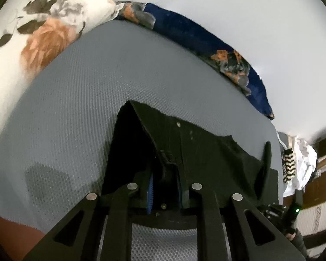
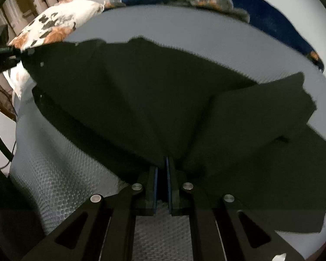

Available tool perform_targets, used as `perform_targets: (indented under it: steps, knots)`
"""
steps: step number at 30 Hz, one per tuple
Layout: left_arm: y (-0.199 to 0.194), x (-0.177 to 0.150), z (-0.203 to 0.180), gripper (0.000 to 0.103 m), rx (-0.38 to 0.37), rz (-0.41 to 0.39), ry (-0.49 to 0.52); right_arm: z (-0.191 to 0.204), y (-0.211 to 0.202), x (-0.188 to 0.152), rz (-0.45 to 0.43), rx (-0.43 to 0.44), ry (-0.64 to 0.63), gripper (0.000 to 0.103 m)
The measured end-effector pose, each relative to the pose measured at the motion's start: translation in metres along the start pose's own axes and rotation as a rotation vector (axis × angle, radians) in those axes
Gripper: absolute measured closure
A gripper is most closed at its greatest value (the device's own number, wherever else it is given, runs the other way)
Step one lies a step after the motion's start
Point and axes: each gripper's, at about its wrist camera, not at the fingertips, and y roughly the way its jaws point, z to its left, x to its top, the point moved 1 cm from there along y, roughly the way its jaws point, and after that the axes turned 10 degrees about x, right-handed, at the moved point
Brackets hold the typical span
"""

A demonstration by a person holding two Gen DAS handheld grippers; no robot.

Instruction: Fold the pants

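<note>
Both grippers pinch the black pants (image 2: 154,91) tight: the left gripper (image 1: 165,184) and the right gripper (image 2: 162,180). They should lift together toward 12 o'clock over the gray bed (image 1: 76,100), keeping the cloth flat.

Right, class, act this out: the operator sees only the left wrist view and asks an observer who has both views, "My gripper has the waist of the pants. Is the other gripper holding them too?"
Observer: Yes. In the right wrist view the right gripper is shut on a fold of the black pants.
Operator: Where do the legs lie?
Observer: They fan out to the right over the grey mattress, one leg partly over the other.
Operator: Can you see my gripper from there?
Observer: Only partly. The left gripper shows at the far left edge, at the waist end, in front of the floral pillow.
</note>
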Motion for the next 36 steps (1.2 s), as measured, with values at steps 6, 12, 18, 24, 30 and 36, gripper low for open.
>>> perform_targets:
  steps: [6, 12, 18, 24, 30, 36]
  knots:
    - [0.043, -0.029, 0.019, 0.087, 0.162, 0.134, 0.092, 0.002, 0.01, -0.005, 0.031, 0.005, 0.017, 0.096]
    - [0.05, -0.029, 0.03, 0.087, 0.141, 0.129, 0.051, 0.007, 0.009, 0.0, 0.035, 0.001, 0.002, 0.096]
    - [0.058, -0.028, 0.015, 0.079, 0.239, 0.141, 0.132, 0.002, 0.016, -0.001, 0.034, 0.022, 0.047, 0.095]
    - [0.03, -0.032, -0.001, 0.057, 0.317, 0.082, 0.226, -0.006, 0.011, -0.005, 0.017, 0.052, 0.08, 0.092]
    - [-0.006, -0.04, -0.027, 0.052, 0.433, -0.048, 0.373, -0.009, 0.007, -0.005, -0.001, 0.087, 0.107, 0.09]
    - [-0.007, -0.074, -0.126, 0.052, 0.167, -0.113, 0.635, -0.012, 0.003, 0.002, -0.016, 0.127, 0.144, 0.09]
